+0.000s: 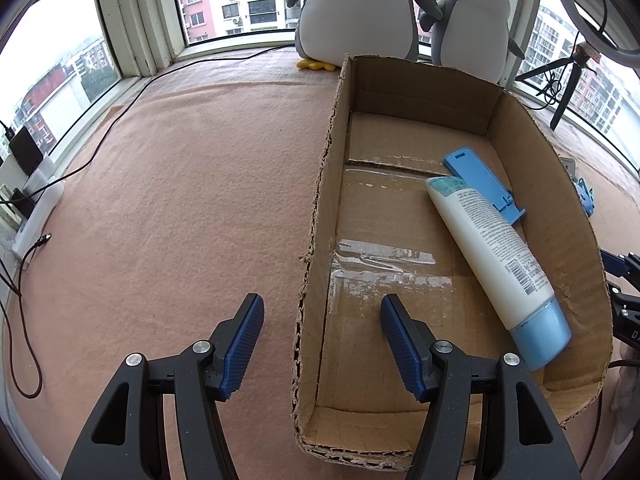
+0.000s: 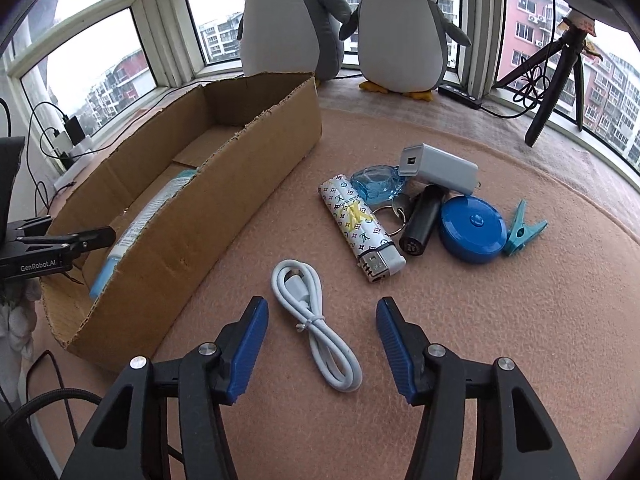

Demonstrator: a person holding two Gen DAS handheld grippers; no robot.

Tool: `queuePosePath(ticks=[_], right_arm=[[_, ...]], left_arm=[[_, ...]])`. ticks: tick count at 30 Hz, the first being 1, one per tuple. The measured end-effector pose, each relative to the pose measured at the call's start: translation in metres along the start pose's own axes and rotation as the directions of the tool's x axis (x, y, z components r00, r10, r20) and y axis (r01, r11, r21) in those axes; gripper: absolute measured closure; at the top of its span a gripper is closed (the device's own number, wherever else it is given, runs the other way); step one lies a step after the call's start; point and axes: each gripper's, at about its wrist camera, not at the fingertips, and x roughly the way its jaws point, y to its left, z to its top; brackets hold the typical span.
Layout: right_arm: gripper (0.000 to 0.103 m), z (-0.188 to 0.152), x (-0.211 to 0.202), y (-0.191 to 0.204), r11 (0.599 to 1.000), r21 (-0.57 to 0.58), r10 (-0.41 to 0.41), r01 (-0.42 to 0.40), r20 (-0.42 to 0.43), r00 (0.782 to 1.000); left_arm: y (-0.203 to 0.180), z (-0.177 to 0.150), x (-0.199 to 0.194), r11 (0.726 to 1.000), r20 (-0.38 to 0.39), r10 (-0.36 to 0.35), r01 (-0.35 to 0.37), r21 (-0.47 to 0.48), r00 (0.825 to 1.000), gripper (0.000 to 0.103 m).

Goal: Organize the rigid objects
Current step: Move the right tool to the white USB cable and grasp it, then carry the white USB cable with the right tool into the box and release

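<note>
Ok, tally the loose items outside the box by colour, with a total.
Blue: 3 – round case, clothespin, clear trinket
White or grey: 3 – coiled cable, patterned lighter, charger
Black: 1 – cylinder
Total: 7

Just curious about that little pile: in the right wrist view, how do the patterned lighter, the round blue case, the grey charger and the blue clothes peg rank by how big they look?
Largest to smallest as they appear:
1. patterned lighter
2. round blue case and grey charger: too alike to rank, and the charger lies farther away
3. blue clothes peg
</note>
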Motion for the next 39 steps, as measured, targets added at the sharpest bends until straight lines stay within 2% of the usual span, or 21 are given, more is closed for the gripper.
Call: queuePosePath(ticks=[6,9,13,18,25,39], right_arm=[[0.054,0.000,0.004,0.008,0.998,-0.049,-0.035,0.035,0.018,0.999],[0.064,-0.001,0.004,0.010,0.996,-0.062,-0.056,0.057,0.022,0.998],[0.086,0.000,0.003,0.009,0.997,-0.052,-0.055,0.055,0.007,0.998],[0.086,0.003,-0.001,0.004,0.999,-0.004,-0.041,0.041,-0.019,0.999],[0.087,0.016,-0.023,0.010,0.999,0.043,-0.026,0.024,0.037,0.999],[0.087,0.051,-0.061,0.053,1.000,0.011,-0.019,0.018,0.124,0.992]], left_arm=[[-0.001,0.001,0.000,1.000,-0.005,0.009,-0.009,0.004,1.000,0.038],[-0.001,0.001,0.001,1.000,-0.007,0.007,-0.007,0.003,1.000,0.038],[0.000,0.001,0.001,1.000,-0.008,-0.001,0.001,-0.001,1.000,0.038],[0.002,0.000,0.002,1.000,-0.004,-0.007,0.007,-0.007,1.000,0.037],[0.005,-0.001,0.003,1.000,-0.002,-0.020,0.020,-0.016,1.000,0.037],[0.004,-0.002,0.002,1.000,0.004,-0.027,0.027,-0.008,1.000,0.038]])
